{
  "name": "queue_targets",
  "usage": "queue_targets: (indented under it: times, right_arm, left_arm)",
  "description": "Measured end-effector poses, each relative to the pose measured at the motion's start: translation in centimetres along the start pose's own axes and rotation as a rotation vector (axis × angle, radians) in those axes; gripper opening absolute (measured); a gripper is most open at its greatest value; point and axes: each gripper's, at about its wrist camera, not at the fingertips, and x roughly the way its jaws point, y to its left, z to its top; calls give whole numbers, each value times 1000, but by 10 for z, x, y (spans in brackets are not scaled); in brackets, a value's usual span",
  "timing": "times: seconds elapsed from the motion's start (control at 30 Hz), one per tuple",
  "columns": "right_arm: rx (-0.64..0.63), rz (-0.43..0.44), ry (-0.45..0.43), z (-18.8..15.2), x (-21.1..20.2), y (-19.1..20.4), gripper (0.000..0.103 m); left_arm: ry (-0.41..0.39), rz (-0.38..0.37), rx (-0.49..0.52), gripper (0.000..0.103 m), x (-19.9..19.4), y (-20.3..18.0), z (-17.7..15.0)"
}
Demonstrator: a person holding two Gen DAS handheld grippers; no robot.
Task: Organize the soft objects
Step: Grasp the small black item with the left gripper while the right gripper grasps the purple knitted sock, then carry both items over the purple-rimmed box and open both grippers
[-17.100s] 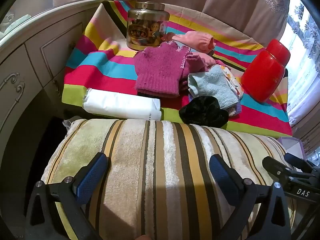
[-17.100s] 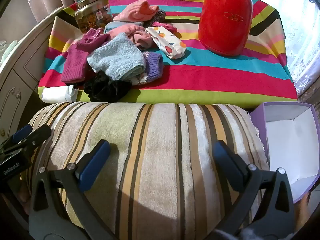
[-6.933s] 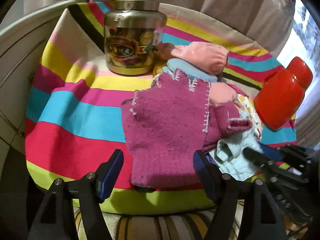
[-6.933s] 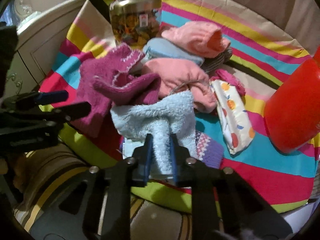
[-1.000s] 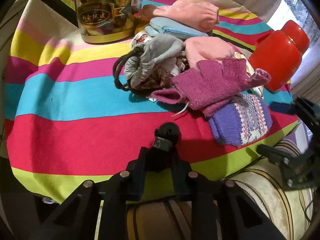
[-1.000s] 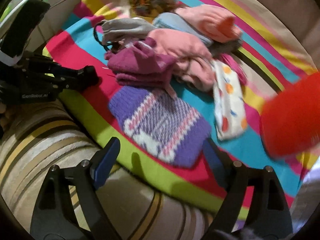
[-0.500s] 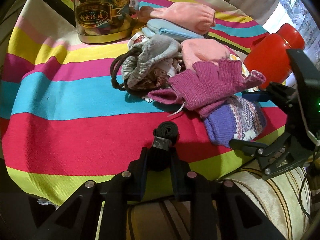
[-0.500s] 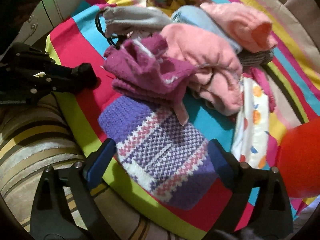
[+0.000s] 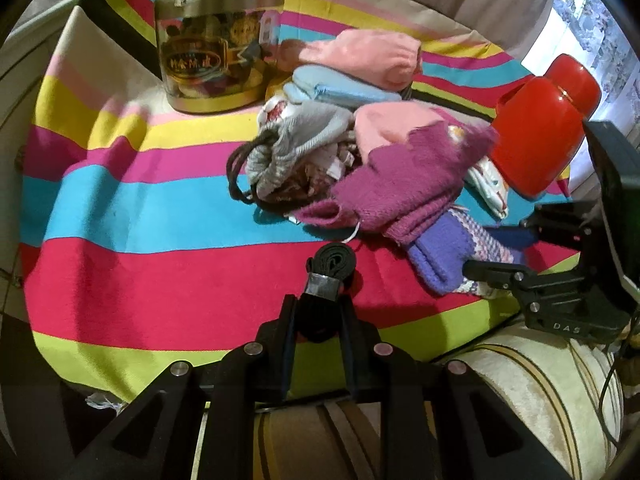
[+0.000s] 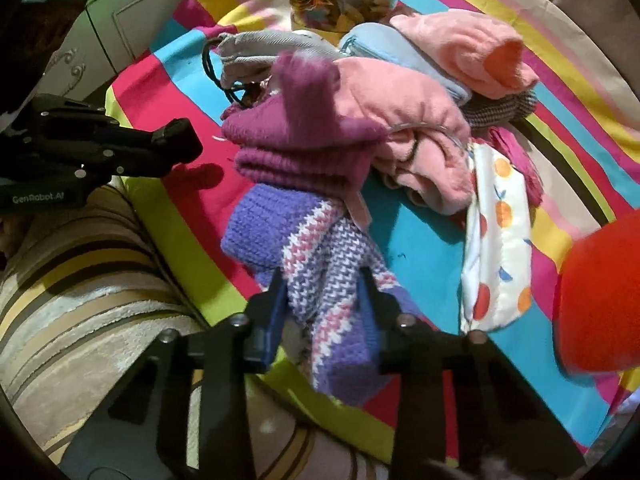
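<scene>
Seen from two wrist cameras over a bench [image 9: 120, 208] draped in a bright striped cloth, with a heap of soft things at its middle. Right gripper [image 10: 320, 300] with jaws clamped on the near end of a purple patterned knit [image 10: 304, 248], at the bench's front edge. Magenta glove [image 10: 304, 148] draped over the knit's far end, touching a pink fleece item [image 10: 400, 120] behind.

Left gripper [image 9: 316, 320] with jaws closed on a small black band with a metal clasp [image 9: 330, 272], held just above the red stripe, apart from the heap.

Likely risk: pulling the knit away could drag the glove along, or tumble it off the front edge, since it rested on top. A sideways swing might also knock the red jar [image 9: 536, 132], near on the right.

Glass jar with a gold lid [image 9: 216, 52] at the back left, lid on, filled with what looked like wrapped sweets. Red jar lidded, contents hidden. No sorting box visible.
</scene>
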Motion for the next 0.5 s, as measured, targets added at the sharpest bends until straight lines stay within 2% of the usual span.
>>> queue_targets:
  times: [0.13, 0.5]
  right_arm:
    - [29, -10, -18, -8, -13, 3, 30]
    - [137, -29, -94, -39, -55, 9, 30]
  left_arm:
    - [-20, -6, -14, 21, -9, -2, 0]
    - [-57, -31, -15, 21, -27, -22, -4]
